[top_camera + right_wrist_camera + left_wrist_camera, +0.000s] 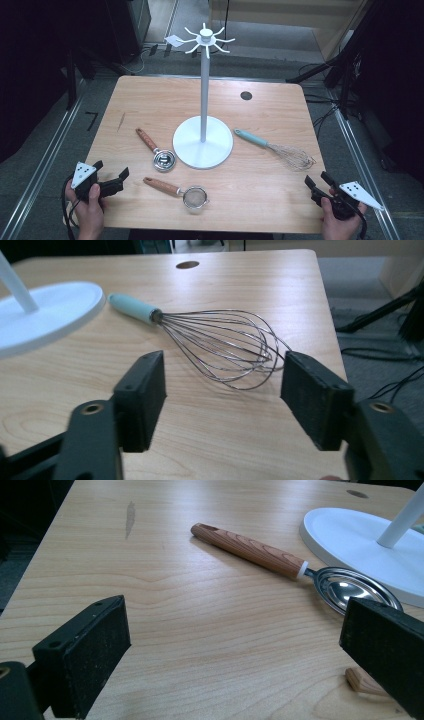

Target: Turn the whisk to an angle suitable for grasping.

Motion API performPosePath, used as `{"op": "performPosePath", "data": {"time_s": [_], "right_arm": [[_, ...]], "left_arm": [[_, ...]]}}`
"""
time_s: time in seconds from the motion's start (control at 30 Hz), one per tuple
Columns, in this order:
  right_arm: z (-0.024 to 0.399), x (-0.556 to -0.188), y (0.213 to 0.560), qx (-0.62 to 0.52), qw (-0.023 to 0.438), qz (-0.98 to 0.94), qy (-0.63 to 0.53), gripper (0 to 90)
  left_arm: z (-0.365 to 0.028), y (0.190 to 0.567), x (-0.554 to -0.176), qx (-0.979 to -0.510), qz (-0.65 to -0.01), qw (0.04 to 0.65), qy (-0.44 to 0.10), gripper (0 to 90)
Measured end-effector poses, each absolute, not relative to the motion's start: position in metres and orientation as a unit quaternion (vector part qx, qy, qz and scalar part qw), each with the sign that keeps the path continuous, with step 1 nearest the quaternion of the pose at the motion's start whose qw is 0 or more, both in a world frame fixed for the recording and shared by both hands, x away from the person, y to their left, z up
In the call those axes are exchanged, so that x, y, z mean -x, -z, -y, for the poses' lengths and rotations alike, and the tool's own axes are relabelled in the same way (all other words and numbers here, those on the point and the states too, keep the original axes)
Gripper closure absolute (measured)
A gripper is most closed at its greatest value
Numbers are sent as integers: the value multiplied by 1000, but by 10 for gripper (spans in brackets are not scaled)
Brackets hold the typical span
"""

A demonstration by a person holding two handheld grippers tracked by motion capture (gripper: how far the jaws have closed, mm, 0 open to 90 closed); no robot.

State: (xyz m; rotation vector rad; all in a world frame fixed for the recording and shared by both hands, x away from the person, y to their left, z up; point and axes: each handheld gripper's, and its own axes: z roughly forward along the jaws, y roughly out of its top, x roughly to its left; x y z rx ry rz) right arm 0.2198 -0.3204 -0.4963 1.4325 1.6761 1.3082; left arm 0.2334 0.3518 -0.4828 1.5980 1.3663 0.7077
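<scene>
A white utensil stand (204,90) with a round base (220,147) and hooks at its top rises from the middle of the wooden table. Left of the base lies a steel measuring spoon (160,154) with a wooden handle (250,550). A small mesh strainer (187,192) with a wooden handle lies nearer the front edge. A wire whisk (280,150) with a pale blue handle (131,307) lies right of the base. My left gripper (111,176) stands open at the front left corner. My right gripper (317,181) stands open at the front right, with the whisk (225,347) just beyond its jaws.
A dark round hole (245,95) sits in the tabletop at the back right. A dark streak (120,121) marks the wood at the left. Cables and stand legs (340,70) lie on the floor beyond the table's right side.
</scene>
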Motion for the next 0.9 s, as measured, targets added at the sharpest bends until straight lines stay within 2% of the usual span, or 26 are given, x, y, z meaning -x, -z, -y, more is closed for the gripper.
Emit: {"op": "performPosePath", "data": {"time_s": [0.23, 0.37, 0.43, 0.5, 0.63, 0.9], "right_arm": [[310, -232, 481, -487, 292, -682, -461, 400], [304, -240, 473, -460, 234, -736, -438, 378], [300, -242, 472, -453, 230, -752, -421, 378], [289, -250, 472, -426, 216, -791, -382, 301], [278, -257, 471, -411, 212, -812, -355, 303], [263, -271, 459, -382, 202, -841, -325, 363]], "left_arm": [[-352, 483, -234, -647, -550, 447, -280, 1], [-351, 483, -235, -649, -551, 445, -278, 1], [-351, 483, -235, -648, -550, 446, -279, 1], [-351, 483, -234, -648, -550, 446, -280, 1], [-351, 483, -234, -648, -550, 447, -278, 1], [-351, 483, -235, -649, -550, 446, -278, 1]]}}
